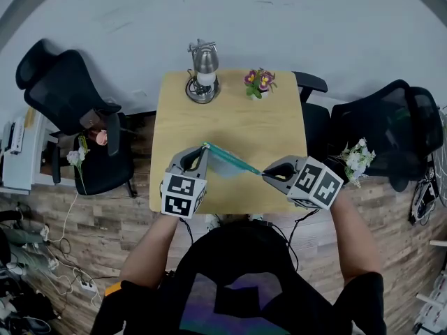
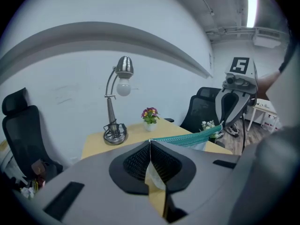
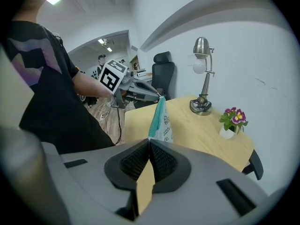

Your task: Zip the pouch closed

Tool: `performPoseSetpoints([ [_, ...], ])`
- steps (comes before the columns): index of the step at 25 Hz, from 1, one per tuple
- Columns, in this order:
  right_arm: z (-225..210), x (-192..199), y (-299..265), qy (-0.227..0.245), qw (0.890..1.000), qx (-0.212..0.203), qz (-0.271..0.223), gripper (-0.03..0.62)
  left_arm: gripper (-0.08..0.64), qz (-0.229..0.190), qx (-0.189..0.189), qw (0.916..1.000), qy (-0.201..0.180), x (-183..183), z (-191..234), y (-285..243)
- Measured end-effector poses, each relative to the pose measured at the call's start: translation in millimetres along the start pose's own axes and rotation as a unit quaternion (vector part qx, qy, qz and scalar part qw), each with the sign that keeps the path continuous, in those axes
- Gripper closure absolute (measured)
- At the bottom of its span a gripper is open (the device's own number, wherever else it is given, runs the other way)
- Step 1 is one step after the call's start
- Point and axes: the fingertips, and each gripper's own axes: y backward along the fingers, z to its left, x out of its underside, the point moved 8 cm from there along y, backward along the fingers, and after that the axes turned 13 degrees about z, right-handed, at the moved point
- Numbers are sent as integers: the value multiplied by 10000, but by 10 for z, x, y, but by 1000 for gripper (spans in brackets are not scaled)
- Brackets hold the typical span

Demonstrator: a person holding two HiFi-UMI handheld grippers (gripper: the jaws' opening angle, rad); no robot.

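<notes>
Head view: a pale pouch (image 1: 225,163) with a teal zipper band hangs stretched taut above the wooden table (image 1: 237,117), toward its 6 o'clock edge. The left gripper (image 1: 204,147) is clamped on its 10 o'clock end, the right gripper (image 1: 265,172) on its 4 o'clock end. The band reads as one straight line, so zipping looks finished or nearly so. The slider cannot be made out.
</notes>
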Motion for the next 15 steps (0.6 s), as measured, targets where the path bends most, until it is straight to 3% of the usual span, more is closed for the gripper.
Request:
performPoseSetpoints([
  [15, -160, 33, 91, -71, 9992, 392, -10, 571, 551, -71, 192, 9996, 174, -71, -58, -12],
])
